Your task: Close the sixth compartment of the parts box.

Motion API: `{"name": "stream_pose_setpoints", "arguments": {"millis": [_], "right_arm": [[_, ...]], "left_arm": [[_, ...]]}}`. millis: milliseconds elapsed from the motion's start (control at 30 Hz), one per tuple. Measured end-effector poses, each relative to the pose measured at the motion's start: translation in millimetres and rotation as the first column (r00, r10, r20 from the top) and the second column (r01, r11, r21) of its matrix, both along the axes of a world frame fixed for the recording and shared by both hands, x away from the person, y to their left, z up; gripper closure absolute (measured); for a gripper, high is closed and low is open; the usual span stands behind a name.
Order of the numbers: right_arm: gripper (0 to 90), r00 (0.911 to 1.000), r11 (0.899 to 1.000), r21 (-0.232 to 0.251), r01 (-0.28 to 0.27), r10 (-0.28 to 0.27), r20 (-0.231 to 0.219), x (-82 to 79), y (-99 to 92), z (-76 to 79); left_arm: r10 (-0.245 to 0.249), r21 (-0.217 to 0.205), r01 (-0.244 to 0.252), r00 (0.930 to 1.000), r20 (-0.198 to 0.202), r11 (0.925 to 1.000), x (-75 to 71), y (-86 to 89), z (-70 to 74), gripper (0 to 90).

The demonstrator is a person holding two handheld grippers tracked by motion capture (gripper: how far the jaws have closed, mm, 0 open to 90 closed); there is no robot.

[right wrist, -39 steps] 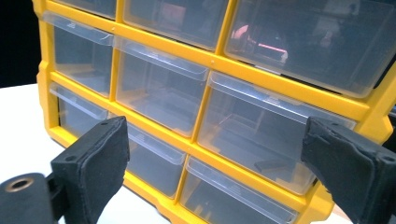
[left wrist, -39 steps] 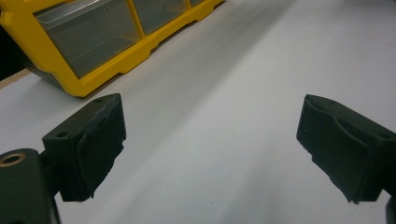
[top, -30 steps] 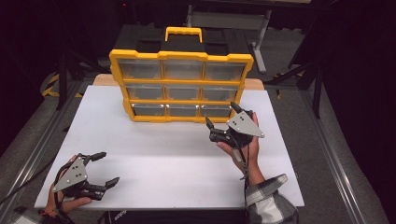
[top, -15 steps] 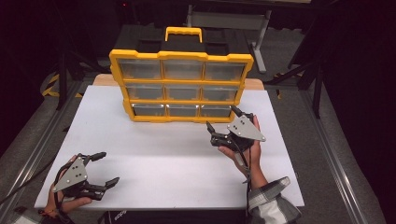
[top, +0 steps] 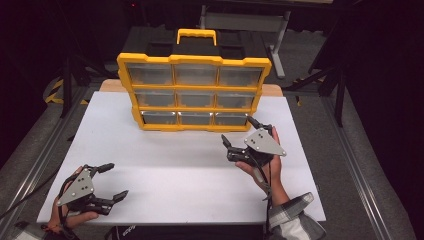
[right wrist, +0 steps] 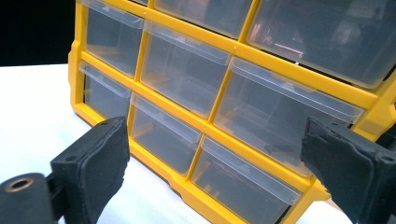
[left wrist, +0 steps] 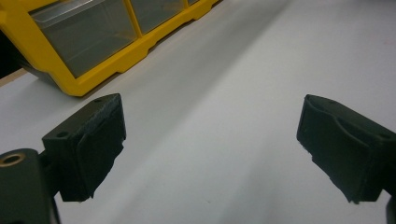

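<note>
Both pairs of jaws stood spread wide with nothing between them: in the left gripper view the two black pads framed bare tabletop, and in the right gripper view they framed the clear drawers. The white table (top: 165, 150) filled most of the high view, with a strip of wooden board showing at its far edge. On its far half stood the yellow drawer organizer (top: 194, 92), upright, its face turned toward the person, with a yellow carry handle (top: 196, 35) on top and nine transparent drawers set in three rows of three. The drawers looked empty as far as the clear fronts allowed; the contents could not be told for sure. The right gripper (top: 241, 136) hung just in front of the organizer's lower right corner, near it but apart, held in a hand whose plaid sleeve (top: 292, 220) came in from the bottom edge. Its camera looked straight at the bottom right drawer (right wrist: 245, 182), which lay between the two pads. The left gripper (top: 111, 181) sat low at the near left corner of the table, well apart from the organizer, pointing across the bare surface.
</note>
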State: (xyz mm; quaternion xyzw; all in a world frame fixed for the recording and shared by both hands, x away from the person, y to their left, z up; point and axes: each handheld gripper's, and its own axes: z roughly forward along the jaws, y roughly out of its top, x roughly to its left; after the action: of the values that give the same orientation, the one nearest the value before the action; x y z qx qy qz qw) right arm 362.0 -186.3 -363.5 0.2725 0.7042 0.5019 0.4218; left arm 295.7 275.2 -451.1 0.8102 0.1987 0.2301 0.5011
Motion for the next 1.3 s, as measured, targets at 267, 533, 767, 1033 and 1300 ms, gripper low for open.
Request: {"name": "stream_pose_setpoints", "arguments": {"millis": [267, 533, 767, 1033, 1300], "right_arm": [[8.9, 1.0000, 1.000, -0.016, -0.010, 0.010, -0.002, -5.6, -2.0, -1.1], [8.9, 0.9998, 0.999, -0.034, -0.021, 0.021, -0.002, -10.2, -3.8, -2.7], [8.9, 0.9998, 0.999, -0.041, -0.020, 0.020, -0.006, -14.7, -7.7, -5.4], [9.0, 0.9996, 0.998, -0.062, -0.028, 0.027, -0.006, -21.8, -11.9, -10.3], [8.9, 0.9991, 0.997, -0.070, -0.040, 0.039, -0.017, -29.3, -18.9, -15.3]], "left_arm": [[0.001, 0.001, -0.001, 1.0000, 0.000, 1.0000, 0.0, -0.1, 0.0, 9.2], [0.000, 0.002, 0.000, 1.0000, -0.001, 1.0000, 0.0, -0.3, -0.1, 9.1], [-0.001, 0.001, 0.001, 1.0000, -0.004, 1.0000, 0.0, -1.1, -0.4, 9.1], [0.001, -0.002, -0.001, 1.0000, -0.004, 1.0000, 0.0, -1.2, 0.0, 9.1], [0.002, -0.001, -0.002, 1.0000, -0.005, 1.0000, 0.1, -1.5, -0.1, 9.1]]}}
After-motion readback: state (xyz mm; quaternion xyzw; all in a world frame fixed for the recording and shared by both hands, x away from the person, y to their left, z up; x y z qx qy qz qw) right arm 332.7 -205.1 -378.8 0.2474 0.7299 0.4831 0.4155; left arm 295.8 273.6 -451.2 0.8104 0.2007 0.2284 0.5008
